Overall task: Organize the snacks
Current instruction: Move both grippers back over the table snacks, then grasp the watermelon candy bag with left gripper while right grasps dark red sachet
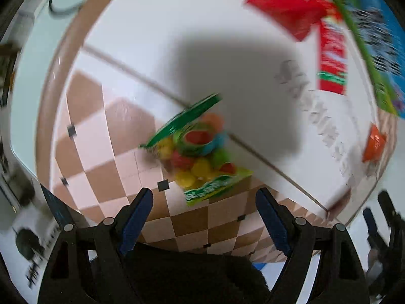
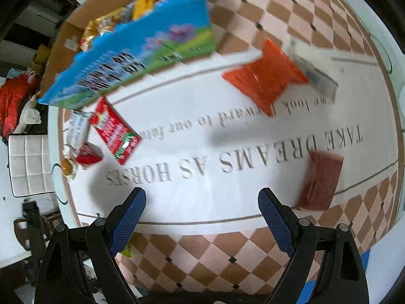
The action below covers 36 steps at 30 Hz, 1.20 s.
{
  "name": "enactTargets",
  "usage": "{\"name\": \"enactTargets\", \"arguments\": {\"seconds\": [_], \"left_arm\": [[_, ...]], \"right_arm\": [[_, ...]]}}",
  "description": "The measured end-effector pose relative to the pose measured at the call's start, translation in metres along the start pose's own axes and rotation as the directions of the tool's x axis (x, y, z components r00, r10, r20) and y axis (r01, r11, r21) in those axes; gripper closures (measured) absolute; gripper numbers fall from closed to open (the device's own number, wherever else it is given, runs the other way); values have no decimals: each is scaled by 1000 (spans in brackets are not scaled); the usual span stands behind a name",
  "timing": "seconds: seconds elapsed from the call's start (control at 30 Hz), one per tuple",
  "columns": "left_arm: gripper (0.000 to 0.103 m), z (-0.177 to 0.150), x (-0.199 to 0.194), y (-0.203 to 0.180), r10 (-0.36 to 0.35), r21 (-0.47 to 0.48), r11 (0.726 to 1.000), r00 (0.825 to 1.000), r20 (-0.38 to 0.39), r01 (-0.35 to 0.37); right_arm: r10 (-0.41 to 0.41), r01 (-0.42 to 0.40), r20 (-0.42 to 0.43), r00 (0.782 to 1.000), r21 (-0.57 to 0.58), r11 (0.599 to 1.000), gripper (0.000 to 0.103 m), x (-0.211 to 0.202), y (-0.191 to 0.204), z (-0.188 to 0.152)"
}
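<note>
A clear bag of colourful round candies [image 1: 197,149] with green ends lies on the table mat just ahead of my left gripper [image 1: 205,202], which is open and empty above it. My right gripper [image 2: 202,202] is open and empty over the white middle of the mat [image 2: 192,192]. Ahead of it lie an orange packet [image 2: 265,76], a brown-red packet [image 2: 321,179], a red packet [image 2: 115,131] and a small red box [image 2: 88,155]. A big blue and green bag [image 2: 141,53] hangs above the mat's far left. The red packet [image 1: 331,60] and blue bag [image 1: 374,38] also show in the left wrist view.
A cardboard box [image 2: 76,25] with yellow snack bags [image 2: 141,2] stands at the far left beyond the mat. A clear wrapped snack [image 2: 76,129] and a round brown one [image 2: 67,166] lie at the mat's left edge. A white chair [image 2: 27,164] stands beside the table.
</note>
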<state>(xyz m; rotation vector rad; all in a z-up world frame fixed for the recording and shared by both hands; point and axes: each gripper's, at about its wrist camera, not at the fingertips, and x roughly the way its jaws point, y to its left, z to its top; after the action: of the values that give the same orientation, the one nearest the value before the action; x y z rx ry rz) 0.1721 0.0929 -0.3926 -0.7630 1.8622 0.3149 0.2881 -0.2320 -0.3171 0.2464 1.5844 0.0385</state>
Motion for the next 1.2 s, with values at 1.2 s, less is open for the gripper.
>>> {"name": "enactTargets", "arguments": {"seconds": [1.2], "left_arm": [[37,-23,51,-129,235,343,889,945,229,-304]], "right_arm": [[-164,163,-155,974,-20,986,46,99,-22,-50]]}}
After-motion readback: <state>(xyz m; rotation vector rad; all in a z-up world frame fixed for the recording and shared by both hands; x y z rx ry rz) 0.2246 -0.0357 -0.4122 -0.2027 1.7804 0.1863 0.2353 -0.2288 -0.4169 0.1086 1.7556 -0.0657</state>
